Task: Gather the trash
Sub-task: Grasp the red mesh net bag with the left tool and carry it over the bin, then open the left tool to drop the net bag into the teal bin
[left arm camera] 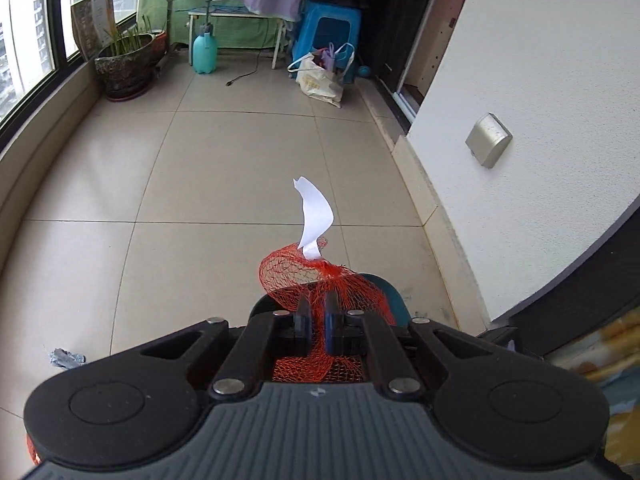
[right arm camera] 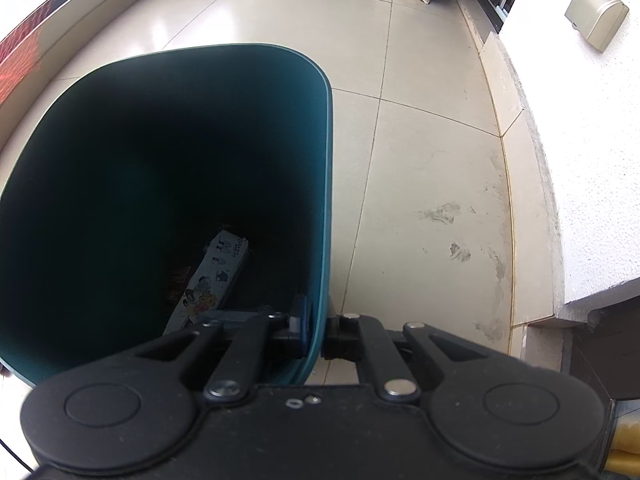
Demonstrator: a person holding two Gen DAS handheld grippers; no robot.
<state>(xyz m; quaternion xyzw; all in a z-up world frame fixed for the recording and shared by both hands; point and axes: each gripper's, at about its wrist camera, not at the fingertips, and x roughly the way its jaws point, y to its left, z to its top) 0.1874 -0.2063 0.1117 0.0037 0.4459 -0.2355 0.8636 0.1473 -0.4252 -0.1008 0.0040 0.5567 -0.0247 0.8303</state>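
- The left tongs point(left arm camera: 317, 312) pinch an orange mesh bag point(left arm camera: 320, 280) with a white paper tag point(left arm camera: 316, 216), held just above the teal bin point(left arm camera: 386, 288).
- The right tongs point(right arm camera: 318, 328) are clamped on the teal bin's rim point(right arm camera: 326, 184).
- Risk: the mesh may snag on the pads and not drop, or fall outside the rim.
- Beside the bin, the floor point(left arm camera: 200, 184) is open; the wall point(left arm camera: 520, 100) is close.
- A blue scrap point(left arm camera: 66, 358) lies on the floor near the bin.
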